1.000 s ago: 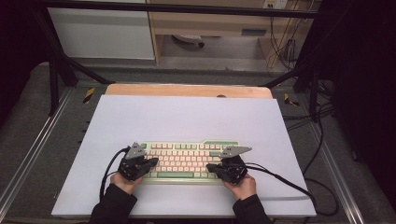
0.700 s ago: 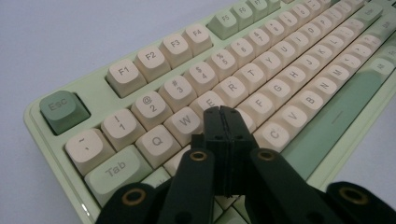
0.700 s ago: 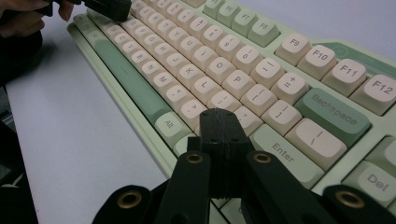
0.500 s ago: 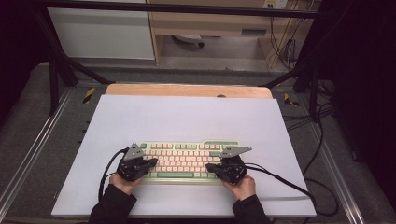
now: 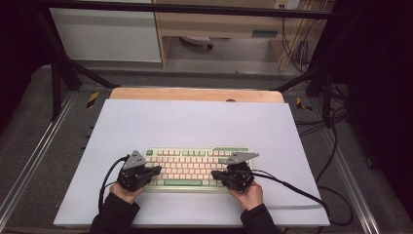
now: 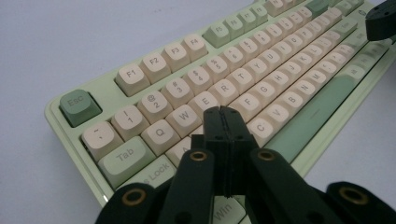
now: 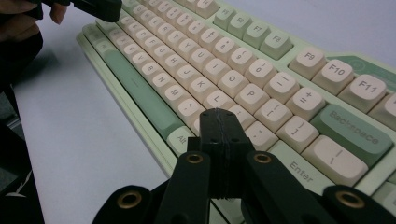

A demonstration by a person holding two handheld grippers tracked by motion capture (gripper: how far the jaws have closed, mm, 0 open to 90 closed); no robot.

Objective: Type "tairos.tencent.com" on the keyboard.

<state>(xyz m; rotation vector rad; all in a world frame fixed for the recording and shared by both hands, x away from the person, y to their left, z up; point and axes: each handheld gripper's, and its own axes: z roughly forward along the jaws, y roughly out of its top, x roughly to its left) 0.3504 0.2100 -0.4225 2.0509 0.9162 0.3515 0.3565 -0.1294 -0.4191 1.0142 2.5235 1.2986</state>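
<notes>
Both tools sit at the near edge of the keyboard (image 5: 195,164), one at each end: the left gripper (image 5: 155,170) has its jaws pressed flat together with nothing between them, and the right gripper (image 5: 216,175) is the same, jaws closed tight and empty. From above, the keyboard (pale green case, cream keys, darker green accents) lies on a white sheet (image 5: 195,122) that covers most of the table (image 5: 195,93), toward the person's side and roughly centred left to right. Each tool's tip points inward over the lower rows of keys, and a black cable (image 5: 292,187) trails off to the right from the right one. In the left gripper view, the closed tip (image 6: 223,114) hovers over the home row near the letters just below W and E, with the Tab key (image 6: 126,156) to its left and the Esc key (image 6: 77,105) farther off at the corner; whether the tip actually touches a key cannot be told. In the right gripper view, the closed tip (image 7: 219,116) sits over the keys just below L and P, with the Enter key (image 7: 299,170) beside it and the Backspace key (image 7: 352,128) beyond. The person's left hand (image 7: 18,21) shows at that view's top left.
</notes>
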